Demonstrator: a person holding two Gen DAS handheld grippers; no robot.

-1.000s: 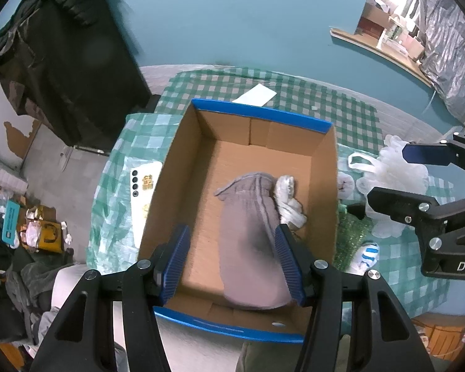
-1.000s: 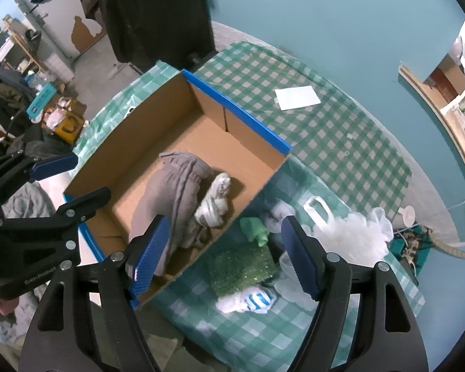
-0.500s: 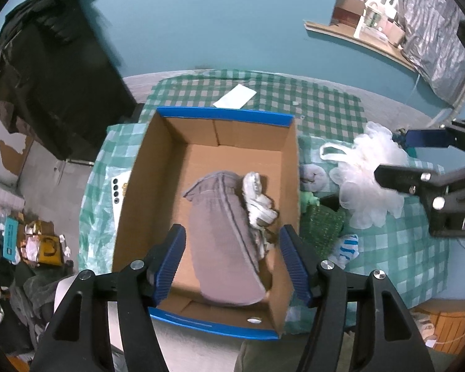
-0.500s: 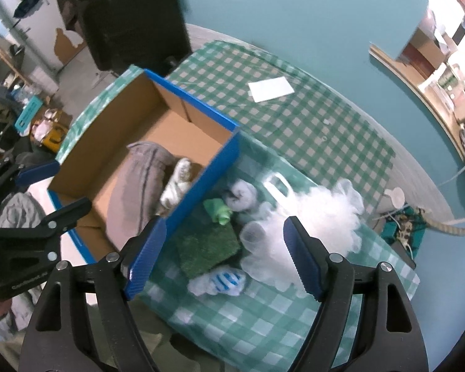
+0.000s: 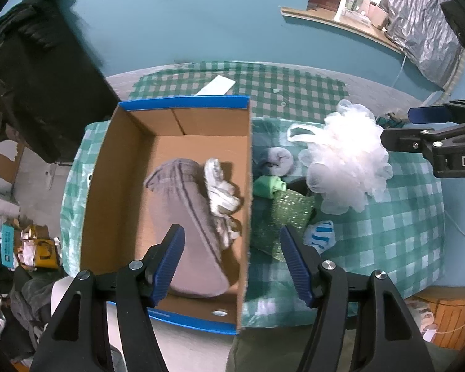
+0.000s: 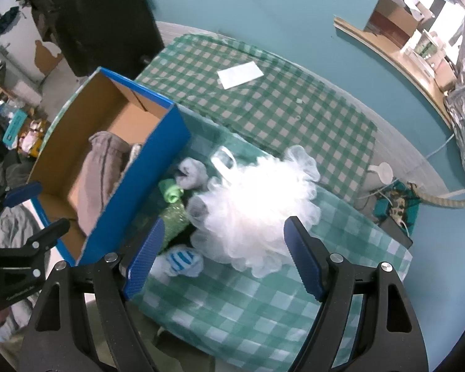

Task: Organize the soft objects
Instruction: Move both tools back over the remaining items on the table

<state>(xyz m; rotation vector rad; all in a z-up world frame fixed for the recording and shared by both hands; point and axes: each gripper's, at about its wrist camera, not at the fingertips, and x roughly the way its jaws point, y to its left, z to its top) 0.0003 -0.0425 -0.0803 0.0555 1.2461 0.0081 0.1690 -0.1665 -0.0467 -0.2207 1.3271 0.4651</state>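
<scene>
- On the left of the checked tablecloth (image 5: pixel 403 226): open cardboard box (image 5: pixel 121 167), blue rim, brown corrugated inside; bare floor along its left wall and far end.
- In the box: folded grey cloth (image 5: pixel 186 217), smooth with dark seams, lying lengthwise; a crumpled white-grey sock (image 5: pixel 221 186) touching its right side, against the right wall.
- Left gripper (image 5: pixel 232 257) above the box's near right corner, ribbed blue pads spread apart, holding nothing; one pad over the grey cloth, the other over the green sponge.
- Just right of the box wall, packed close: rolled grey sock (image 6: pixel 192 172), small green roll (image 6: pixel 170 192), glittery green sponge (image 6: pixel 175 220), blue-striped white sock (image 6: pixel 183 262).
- White mesh bath pouf (image 6: pixel 263 204), fluffy, round, overexposed; touches the grey sock and sponge, crowding that cluster.
- Right gripper (image 6: pixel 223 260) above the pouf's near edge, pads wide apart, empty; pouf sits between them in its view.
- Bare tablecloth to the near right of the pouf.
- Far side: white paper (image 6: pixel 240 74) lying flat, well apart from the pile.
- Beyond the table: teal wall, dark draped fabric (image 5: pixel 40 71) at left.
</scene>
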